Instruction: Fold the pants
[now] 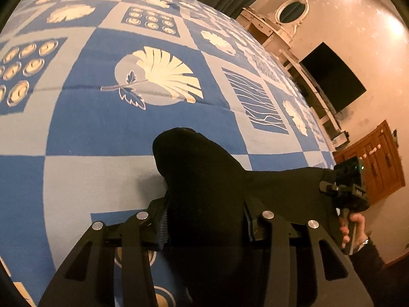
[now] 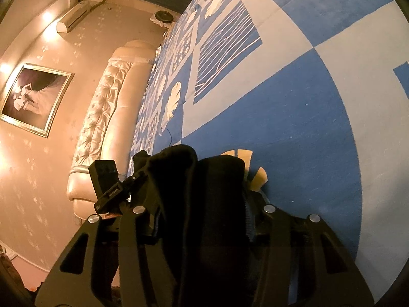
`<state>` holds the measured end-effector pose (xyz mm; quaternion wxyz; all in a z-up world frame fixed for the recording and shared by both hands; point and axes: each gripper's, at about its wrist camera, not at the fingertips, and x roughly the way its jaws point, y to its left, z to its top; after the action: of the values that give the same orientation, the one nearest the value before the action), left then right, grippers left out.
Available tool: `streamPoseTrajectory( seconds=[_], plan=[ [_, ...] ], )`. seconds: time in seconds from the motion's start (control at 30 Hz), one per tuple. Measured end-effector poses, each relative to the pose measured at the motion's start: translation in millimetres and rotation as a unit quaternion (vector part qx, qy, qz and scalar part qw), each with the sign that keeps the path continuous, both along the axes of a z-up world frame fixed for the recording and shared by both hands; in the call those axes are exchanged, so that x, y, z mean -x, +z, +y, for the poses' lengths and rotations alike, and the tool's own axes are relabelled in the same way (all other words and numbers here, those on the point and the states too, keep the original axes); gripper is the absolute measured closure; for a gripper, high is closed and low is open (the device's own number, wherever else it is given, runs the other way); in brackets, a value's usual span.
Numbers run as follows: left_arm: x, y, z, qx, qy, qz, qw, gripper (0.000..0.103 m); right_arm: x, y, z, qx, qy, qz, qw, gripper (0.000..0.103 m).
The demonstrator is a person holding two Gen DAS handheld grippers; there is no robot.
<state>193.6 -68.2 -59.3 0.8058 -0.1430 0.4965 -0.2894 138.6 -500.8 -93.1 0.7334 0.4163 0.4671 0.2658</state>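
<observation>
Left gripper (image 1: 204,220) jaws are clamped on a thick bunch of black pants (image 1: 199,179), cloth filling the gap between the ribbed pads and bulging out past the tips in a rounded hump. Right gripper (image 2: 202,217) same story, jaws clenched on a wad of the same black pants (image 2: 196,192), fabric stacked in at least two layers between the fingers. Garment is lifted at both grip points and spans between the two grippers just above the bedspread (image 1: 102,128); in the left wrist view a dark stretch of cloth runs right toward the other gripper, held by a person's hand (image 1: 354,226). How much of the pants hangs below is hidden by the jaws. Fabric looks soft, thick, matte, probably knit or fleece: judged light, floppy, not slippery, will sag and bunch, no fragility. Best hold is an edge such as the waistband or hem corners, layers pinched together, not a mid-panel wad like now, which will likely fold uneven. Bed is wide, covered in a blue and pale grey patchwork print with shells and wave lines. Beyond it: tufted cream headboard (image 2: 102,117), framed picture (image 2: 35,99), wall air conditioner (image 2: 74,16), dark TV (image 1: 332,76), wooden cabinet (image 1: 375,158), oval mirror (image 1: 292,9).
</observation>
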Motion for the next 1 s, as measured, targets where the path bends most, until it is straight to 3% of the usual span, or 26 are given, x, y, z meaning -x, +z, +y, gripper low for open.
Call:
streamPoseTrajectory(
  seconds=[0.53, 1.0],
  plan=[
    [-4.0, 2.5, 30.2, -0.002, 0.022, -0.001, 0.9998, 0.059, -14.7, 1.9, 18.8, -0.002, 0.008, 0.004, 1.0, 0.059],
    [-32.8, -0.8, 73.8, 0.003, 0.054, 0.013, 0.9985, 0.059, -43.0, 4.1, 62.0, -0.01, 0.02, 0.01, 1.0, 0.059]
  ],
)
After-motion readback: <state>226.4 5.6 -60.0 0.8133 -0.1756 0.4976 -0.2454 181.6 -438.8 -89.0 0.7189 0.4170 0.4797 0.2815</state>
